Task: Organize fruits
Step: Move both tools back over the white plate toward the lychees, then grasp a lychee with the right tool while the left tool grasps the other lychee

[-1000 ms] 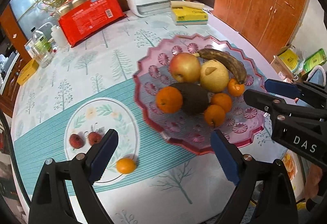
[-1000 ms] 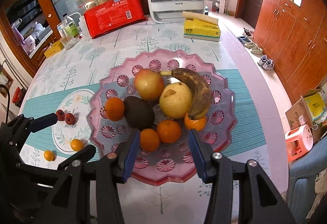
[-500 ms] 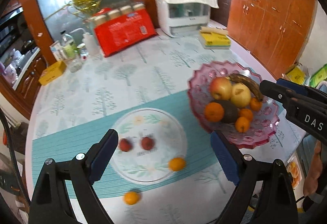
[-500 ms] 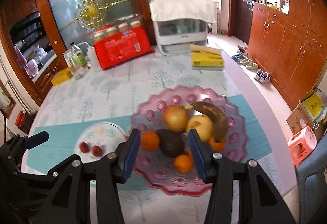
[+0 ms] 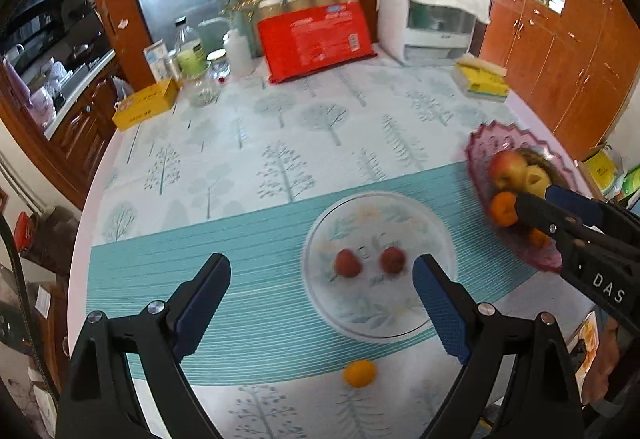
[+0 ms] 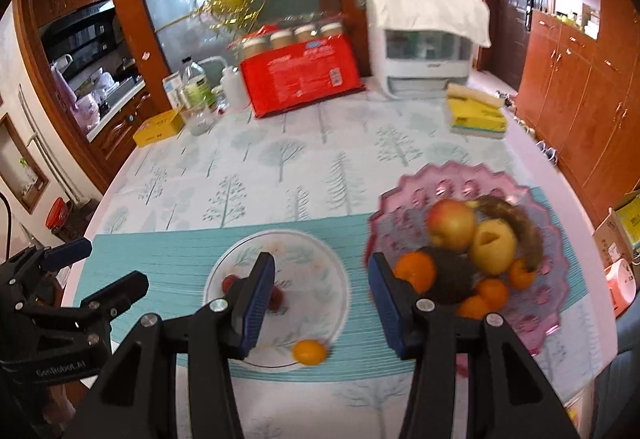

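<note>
Both tools hang empty above the tree-patterned worktop (image 5: 280,127): the left hand-held gripper (image 5: 320,299) spread wide, the right hand-held gripper (image 6: 320,299) released, half-spread. Two small red fruits (image 5: 347,263) lie on the round floral glass plate (image 5: 400,215) near the front edge, beside the scalloped pink glass fruit bowl (image 6: 452,187); a small orange citrus fruit (image 5: 360,373) sits just off the plate.

Both your wrist cams looked steeply down over the table (image 5: 248,143) from well above; both caught the white plate (image 5: 320,303) and pink bowl (image 6: 556,279).
</note>
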A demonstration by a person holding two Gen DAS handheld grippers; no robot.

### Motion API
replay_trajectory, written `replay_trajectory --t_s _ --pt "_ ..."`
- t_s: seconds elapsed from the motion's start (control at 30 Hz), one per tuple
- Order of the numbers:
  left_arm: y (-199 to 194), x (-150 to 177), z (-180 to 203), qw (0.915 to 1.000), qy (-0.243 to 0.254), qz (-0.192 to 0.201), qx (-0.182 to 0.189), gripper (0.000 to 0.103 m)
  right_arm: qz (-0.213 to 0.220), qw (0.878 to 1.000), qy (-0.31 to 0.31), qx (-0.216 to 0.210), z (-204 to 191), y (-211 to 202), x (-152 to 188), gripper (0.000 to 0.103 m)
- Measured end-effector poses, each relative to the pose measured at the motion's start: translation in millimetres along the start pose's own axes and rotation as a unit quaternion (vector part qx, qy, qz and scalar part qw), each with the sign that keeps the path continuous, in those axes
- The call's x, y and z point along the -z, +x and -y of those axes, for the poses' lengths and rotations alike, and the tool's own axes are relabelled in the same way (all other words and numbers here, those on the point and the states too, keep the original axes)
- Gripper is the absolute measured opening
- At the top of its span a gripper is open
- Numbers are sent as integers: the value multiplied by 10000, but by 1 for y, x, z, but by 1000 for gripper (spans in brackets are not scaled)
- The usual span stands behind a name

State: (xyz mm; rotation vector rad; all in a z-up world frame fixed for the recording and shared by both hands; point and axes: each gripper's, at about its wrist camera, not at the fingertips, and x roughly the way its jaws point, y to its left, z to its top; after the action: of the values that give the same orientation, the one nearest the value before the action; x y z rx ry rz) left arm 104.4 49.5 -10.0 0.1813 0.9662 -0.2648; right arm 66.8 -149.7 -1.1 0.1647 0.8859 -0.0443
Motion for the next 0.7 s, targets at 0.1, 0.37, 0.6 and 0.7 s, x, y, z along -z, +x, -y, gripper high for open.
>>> replay_trajectory --t_s 0.1,0.37,0.6,0.7 --pt "17 4 -14 9999 64 -146 2 92 -166 9998 41 -56 -14 17 6 49" --pt "76 16 -31 9969 363 -499 478 92 -804 9963 190 -233 -37 73 28 49" --pt "126 19 -31 9925 507 -741 826 91 -1210 9913 416 -310 -39 118 43 49" --pt "138 19 -31 9913 514 -835 876 90 -1326 9887 583 -397 -35 132 45 49"
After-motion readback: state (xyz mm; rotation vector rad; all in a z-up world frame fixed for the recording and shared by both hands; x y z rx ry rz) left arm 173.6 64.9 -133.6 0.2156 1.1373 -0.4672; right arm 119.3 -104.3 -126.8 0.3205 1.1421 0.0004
